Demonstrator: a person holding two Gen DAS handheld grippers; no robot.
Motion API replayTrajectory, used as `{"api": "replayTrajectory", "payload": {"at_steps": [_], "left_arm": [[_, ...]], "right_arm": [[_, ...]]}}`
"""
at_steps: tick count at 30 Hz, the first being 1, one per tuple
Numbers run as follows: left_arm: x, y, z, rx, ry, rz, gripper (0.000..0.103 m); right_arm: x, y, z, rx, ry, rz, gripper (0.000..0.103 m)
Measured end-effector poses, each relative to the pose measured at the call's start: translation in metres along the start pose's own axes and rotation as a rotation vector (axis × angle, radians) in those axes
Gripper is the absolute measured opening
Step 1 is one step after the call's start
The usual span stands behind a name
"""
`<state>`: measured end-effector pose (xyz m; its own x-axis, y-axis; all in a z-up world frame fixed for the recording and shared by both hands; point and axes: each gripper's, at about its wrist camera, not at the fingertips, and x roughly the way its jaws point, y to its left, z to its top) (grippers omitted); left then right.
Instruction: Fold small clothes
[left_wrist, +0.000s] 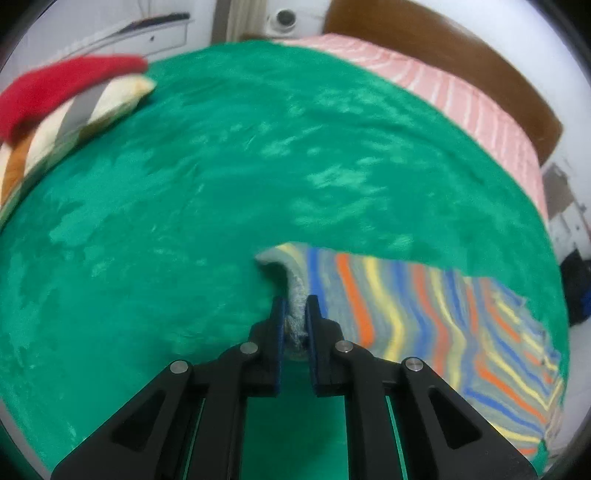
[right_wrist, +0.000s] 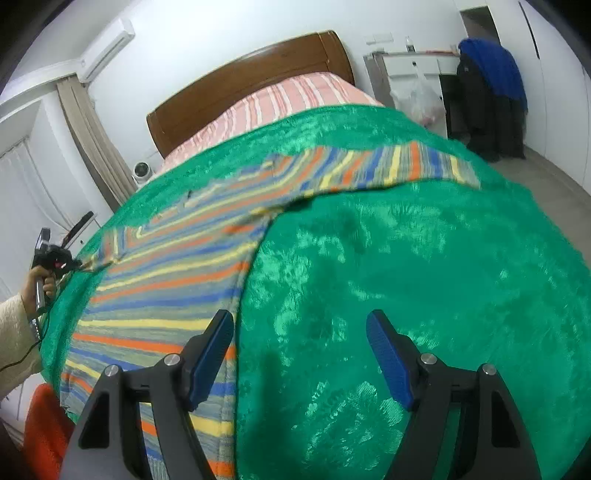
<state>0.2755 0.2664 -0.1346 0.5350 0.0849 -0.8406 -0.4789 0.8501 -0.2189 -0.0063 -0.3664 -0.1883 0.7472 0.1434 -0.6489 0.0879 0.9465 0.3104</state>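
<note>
A small knit garment with blue, orange, yellow and grey stripes (left_wrist: 424, 306) lies spread on a green plush blanket (left_wrist: 221, 184). My left gripper (left_wrist: 295, 310) is shut on the grey ribbed edge of the garment at its near corner, lifting it slightly. In the right wrist view the garment (right_wrist: 173, 277) stretches from lower left towards the far right, one sleeve (right_wrist: 399, 166) extended. My right gripper (right_wrist: 299, 354) is open and empty, its left finger (right_wrist: 214, 354) over the garment's edge, its right finger over bare blanket. The left gripper shows far left (right_wrist: 79, 264), holding the garment's corner.
The blanket (right_wrist: 424, 277) covers a bed with a pink striped sheet (right_wrist: 288, 99) and brown headboard (right_wrist: 251, 77). A red cloth (left_wrist: 62, 85) lies on striped pillows (left_wrist: 92, 114) at the left. A dark chair with blue clothing (right_wrist: 491, 96) stands by the right wall.
</note>
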Motion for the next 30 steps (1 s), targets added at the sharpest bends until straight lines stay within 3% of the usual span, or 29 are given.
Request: {"api": "replayTrajectory", "payload": {"at_steps": [7,13,17,20,22,25,30], "left_arm": [[0.014,0.027,-0.014,-0.089,0.014,-0.002,0.007],[0.02,0.032,-0.01,-0.064,0.003,0.052,0.006],[0.022,0.034,-0.009,-0.075,0.009,0.048,0.009],[0.007,0.054,-0.009,-0.163,-0.023,0.079,0.02],[-0.008,0.07,-0.012,-0.204,-0.037,0.076,0.057],[-0.035,0.076,-0.03,-0.144,-0.057,0.055,0.064],[-0.073,0.054,-0.089,0.023,-0.003,-0.102,0.08]], "right_arm": [[0.006,-0.003,-0.004,0.004,0.03,-0.021,0.074],[0.009,-0.004,-0.005,0.002,0.039,-0.032,0.074],[0.011,-0.005,-0.006,0.005,0.043,-0.036,0.074],[0.011,-0.005,-0.005,0.006,0.042,-0.035,0.074],[0.011,-0.005,-0.005,0.009,0.038,-0.038,0.074],[0.009,-0.007,-0.004,0.022,0.024,-0.038,0.074],[0.002,-0.01,-0.001,0.044,-0.013,-0.057,0.074]]}}
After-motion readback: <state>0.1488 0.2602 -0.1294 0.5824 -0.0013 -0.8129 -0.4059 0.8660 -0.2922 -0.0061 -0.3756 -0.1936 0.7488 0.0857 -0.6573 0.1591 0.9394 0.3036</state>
